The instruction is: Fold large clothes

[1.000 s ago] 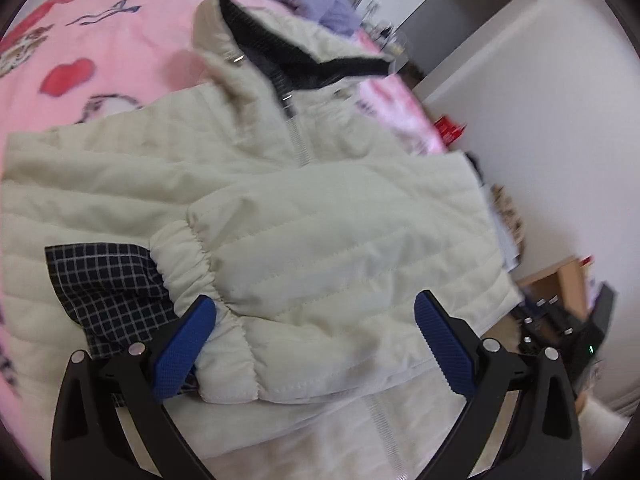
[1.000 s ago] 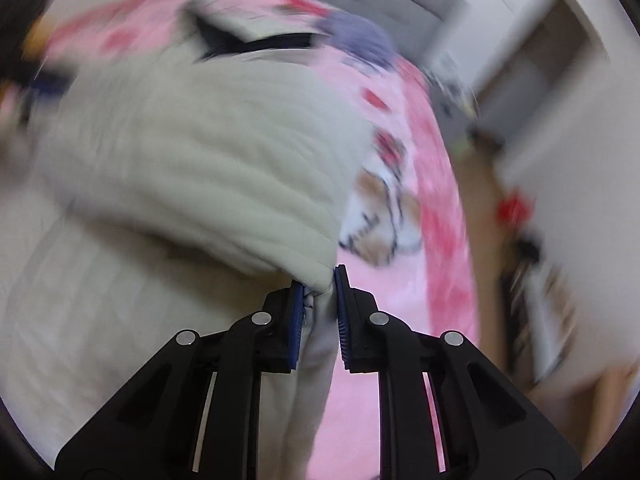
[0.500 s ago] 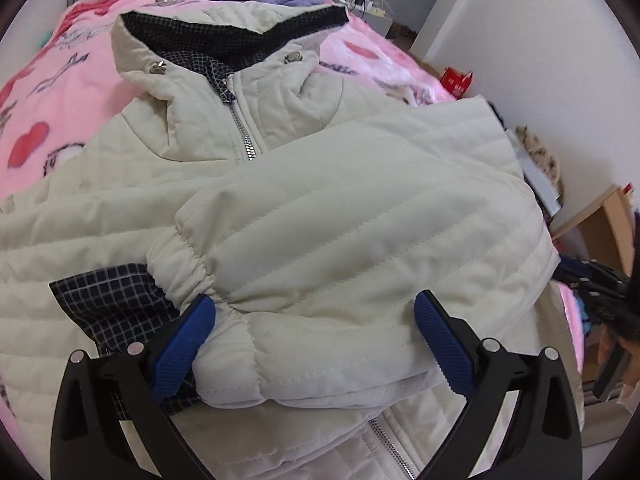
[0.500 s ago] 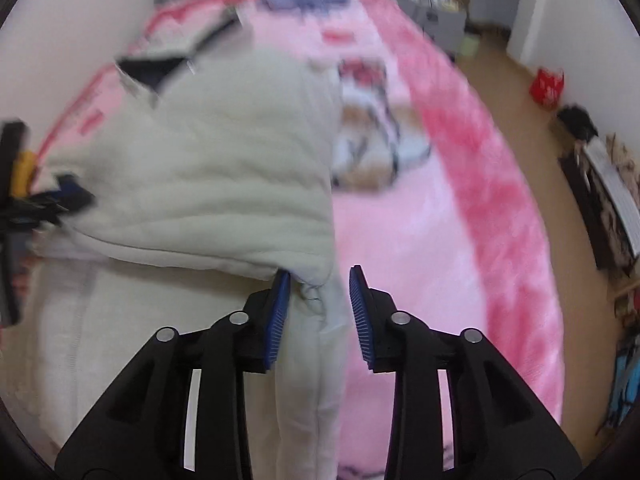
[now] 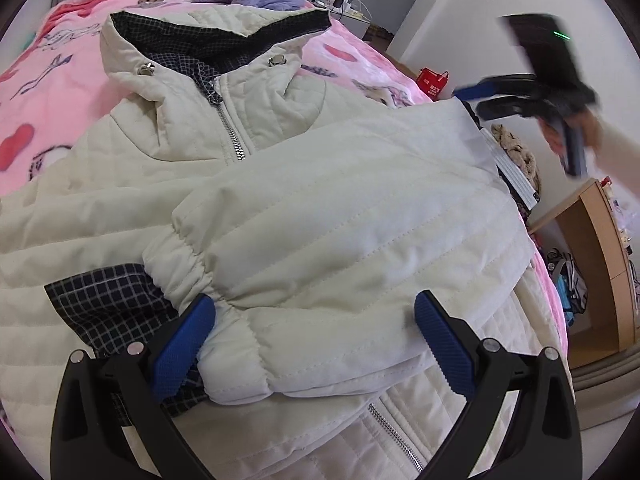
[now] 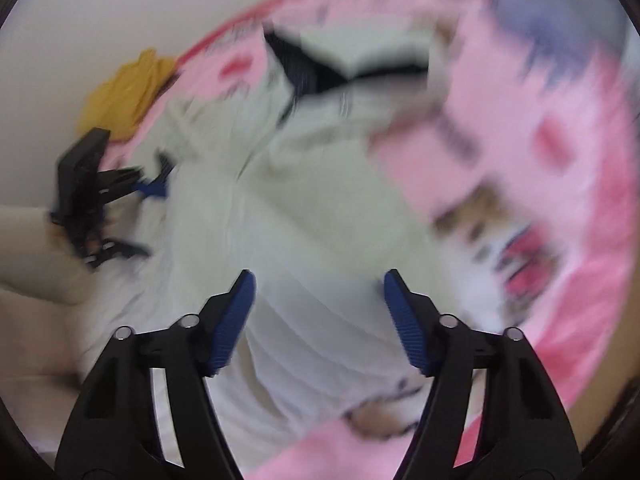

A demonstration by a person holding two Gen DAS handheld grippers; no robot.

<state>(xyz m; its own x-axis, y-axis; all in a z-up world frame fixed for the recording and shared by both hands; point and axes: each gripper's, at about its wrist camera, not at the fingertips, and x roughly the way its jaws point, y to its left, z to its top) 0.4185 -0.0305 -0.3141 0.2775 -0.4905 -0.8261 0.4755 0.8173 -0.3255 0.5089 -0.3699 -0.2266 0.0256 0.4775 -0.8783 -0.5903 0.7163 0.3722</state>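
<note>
Cream quilted jacket [image 5: 320, 208] lies on the pink bed [image 5: 48, 92], sleeve folded across its front; left hand-held gripper [image 5: 316, 344] spread wide at 6 o'clock, gripping nothing; right hand-held gripper [image 6: 320, 320] just opening, jaws empty above the jacket.

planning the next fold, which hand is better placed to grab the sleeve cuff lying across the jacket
Left. The left gripper sits open right at the cuff, its pads either side of the sleeve end on the jacket. The right gripper, jaws just opened with nothing between them, is off at the jacket's far edge.
</note>
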